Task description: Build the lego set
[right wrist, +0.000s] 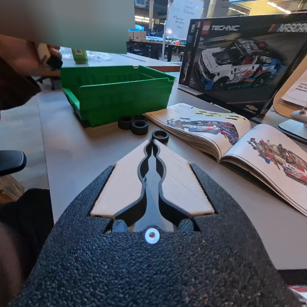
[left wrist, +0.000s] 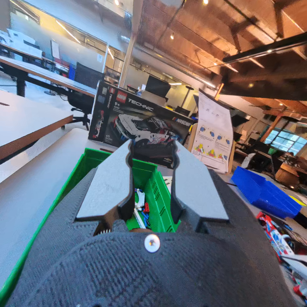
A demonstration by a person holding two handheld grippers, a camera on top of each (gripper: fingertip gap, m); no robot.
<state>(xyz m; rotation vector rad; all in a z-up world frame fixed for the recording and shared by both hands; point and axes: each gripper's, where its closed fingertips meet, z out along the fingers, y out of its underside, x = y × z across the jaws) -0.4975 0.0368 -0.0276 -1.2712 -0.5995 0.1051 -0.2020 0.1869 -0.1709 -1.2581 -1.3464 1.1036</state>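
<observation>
My left gripper [left wrist: 152, 147] has grey fingers and is open and empty. It hovers over a green bin [left wrist: 149, 172] that holds loose lego pieces [left wrist: 142, 206], white, red and blue. My right gripper [right wrist: 152, 142] has tan fingers and is shut, with nothing between its tips. It is low over the table. A single black tyre [right wrist: 160, 136] lies just beyond its tips, and I cannot tell if they touch. Three more tyres [right wrist: 134, 124] lie by the green bin [right wrist: 116, 93]. A partly built red, white and blue car [left wrist: 274, 235] lies at the right.
An open instruction booklet [right wrist: 216, 132] lies right of the tyres. The lego box [right wrist: 240, 63] stands behind it. A blue bin [left wrist: 265, 191] and an instruction sheet on a stand [left wrist: 214, 137] are at the right. A person's hand [right wrist: 25, 56] is at the upper left. A stand's base [right wrist: 292, 129] is at the far right. My hands' fingertips stand some 35 cm from each other.
</observation>
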